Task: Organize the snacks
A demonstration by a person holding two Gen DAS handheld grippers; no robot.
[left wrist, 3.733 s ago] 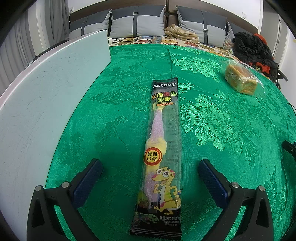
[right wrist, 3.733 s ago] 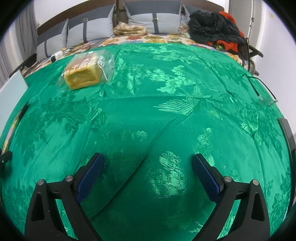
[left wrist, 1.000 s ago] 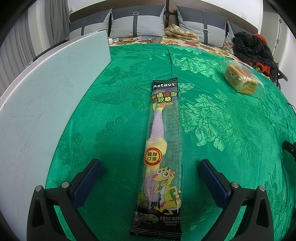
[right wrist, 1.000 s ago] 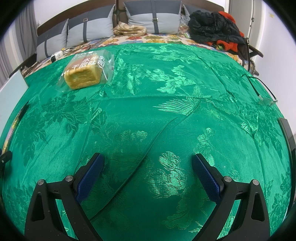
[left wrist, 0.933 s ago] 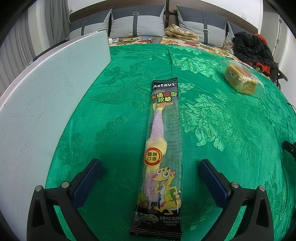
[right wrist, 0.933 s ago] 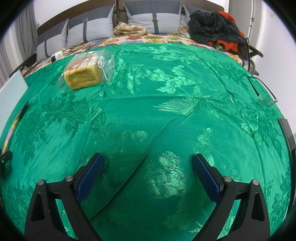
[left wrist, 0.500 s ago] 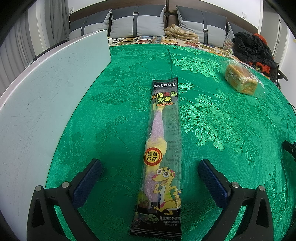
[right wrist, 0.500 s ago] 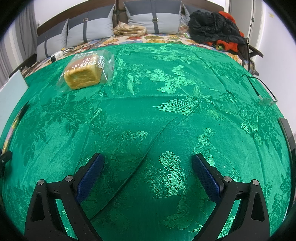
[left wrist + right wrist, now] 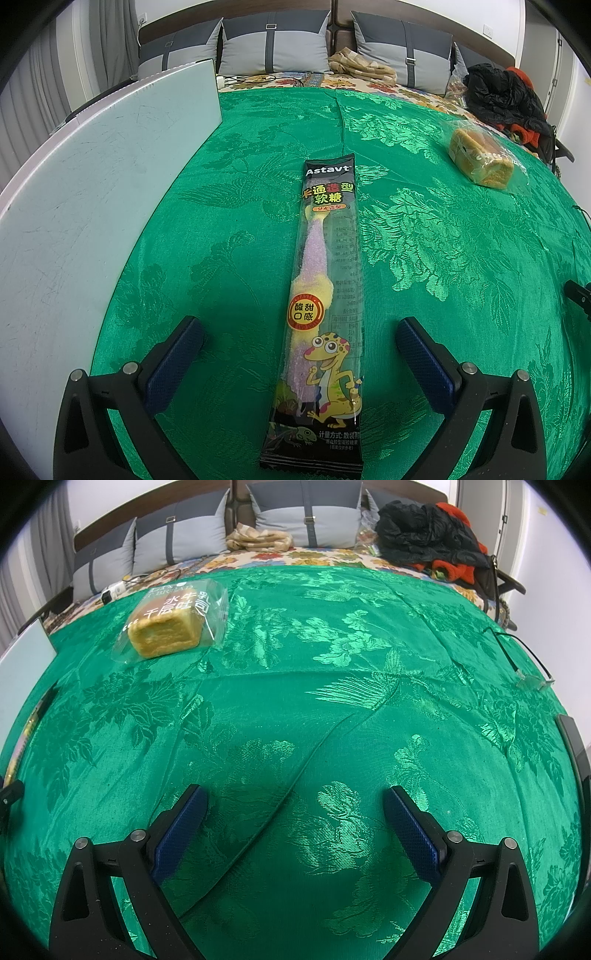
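A long black gummy candy pack [image 9: 325,295] with a cartoon gecko lies lengthwise on the green cloth [image 9: 240,206]. My left gripper [image 9: 301,332] is open, with a finger on either side of the pack's near end and not touching it. A bagged toast loaf [image 9: 480,162] lies at the far right of the left wrist view; it also shows far left in the right wrist view [image 9: 170,627]. My right gripper [image 9: 295,801] is open and empty over bare cloth. The candy pack's edge [image 9: 26,731] shows at the left rim there.
A white board [image 9: 74,192] lies along the left of the cloth. Grey cushions [image 9: 273,40], a folded cloth [image 9: 358,62] and dark clothes [image 9: 424,535] lie at the back. A black cable with a clear clip [image 9: 528,679] lies at the right.
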